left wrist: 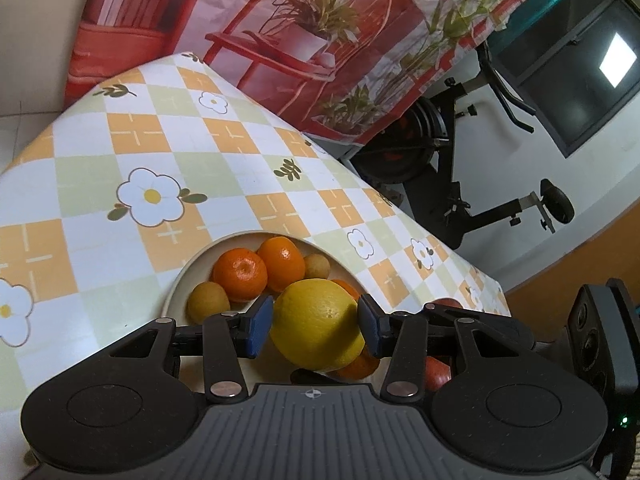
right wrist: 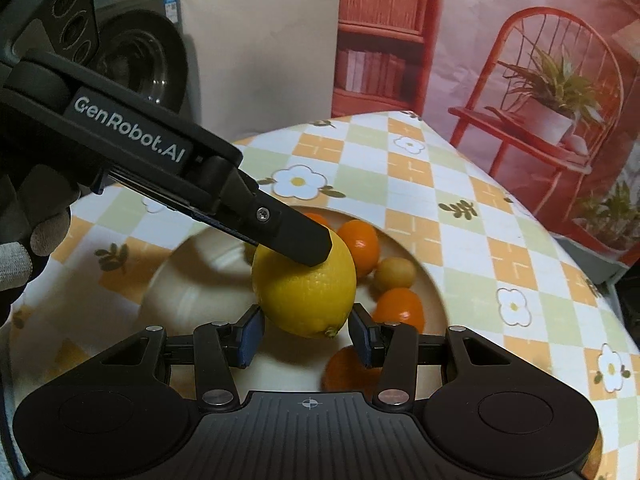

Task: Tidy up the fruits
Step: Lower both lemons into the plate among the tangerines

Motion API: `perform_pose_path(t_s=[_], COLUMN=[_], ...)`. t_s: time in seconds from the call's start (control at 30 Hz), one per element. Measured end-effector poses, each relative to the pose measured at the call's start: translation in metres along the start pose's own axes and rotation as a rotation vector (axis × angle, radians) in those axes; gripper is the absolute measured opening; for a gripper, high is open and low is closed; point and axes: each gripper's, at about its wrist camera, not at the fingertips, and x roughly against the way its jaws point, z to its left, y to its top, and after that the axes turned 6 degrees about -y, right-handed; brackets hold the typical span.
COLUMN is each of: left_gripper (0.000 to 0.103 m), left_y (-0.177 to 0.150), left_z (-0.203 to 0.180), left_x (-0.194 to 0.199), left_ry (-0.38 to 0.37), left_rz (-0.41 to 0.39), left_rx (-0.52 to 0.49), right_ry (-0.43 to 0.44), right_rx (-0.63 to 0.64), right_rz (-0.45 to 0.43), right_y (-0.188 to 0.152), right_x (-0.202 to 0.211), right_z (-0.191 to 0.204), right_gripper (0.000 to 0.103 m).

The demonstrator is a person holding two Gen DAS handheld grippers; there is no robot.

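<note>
A yellow lemon (left wrist: 318,328) hangs just above a cream plate (left wrist: 182,280) on the checked tablecloth. My left gripper (left wrist: 316,328) is shut on its middle, both blue pads pressed to its sides. In the right wrist view the lemon's (right wrist: 306,284) stem end sits between the pads of my right gripper (right wrist: 307,336), which also grips it. A left finger (right wrist: 296,240) lies across the lemon's top. On the plate (right wrist: 436,292) lie oranges (left wrist: 240,274) (right wrist: 360,246) and small yellow fruits (left wrist: 208,302) (right wrist: 396,274).
A red apple (left wrist: 438,374) shows partly behind the left gripper's linkage. The table's edge (left wrist: 400,208) drops off toward an exercise bike (left wrist: 436,152). A washing machine (right wrist: 136,52) stands beyond the table. A gloved hand (right wrist: 24,256) holds the left gripper.
</note>
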Motion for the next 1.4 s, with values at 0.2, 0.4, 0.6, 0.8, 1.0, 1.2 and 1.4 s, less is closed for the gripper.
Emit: perform_pose_path(t_s=[0.2,0.4,0.6,0.8,1.0,1.2,1.4], left_gripper=[0.041,0.042,0.04,0.036,0.036,0.037,0.037], left_y=[0.006,0.009,0.008,0.008,0.008,0.007,0.004], left_z=[0.001,-0.001,-0.006,-0.01,-0.015,-0.016,-0.022], left_x=[-0.011,-0.015,-0.018,-0.022,-0.028,-0.027,-0.026], left_ry=[0.03,0.023,0.027,0.025,0.041,0.047,0.074], left_rz=[0.011,0.01,0.01,0.014,0.016,0.013,0.005], left_rx=[0.007,0.0,-0.004,-0.015,-0.039,-0.048,-0.07], right_ry=[-0.015,-0.02,-0.036,-0.055,-0.072,-0.087,-0.09], right_rx=[0.021,0.036,0.049,0.042,0.011,0.009,0.005], right_rz=[0.025,0.027,0.025,0.019,0.02,0.006,-0.035], right_y=[0.001,0.002,0.001,-0.001,-0.003,-0.004,-0.011], right_x=[-0.008,-0.008,-0.003,0.003,0.003,0.007,0.029], right_z=[-0.003,-0.006,-0.008,-0.016,-0.025,-0.023,-0.025], right_gripper=[0.042,0.042,0.042,0.041,0.041,0.042,0.042])
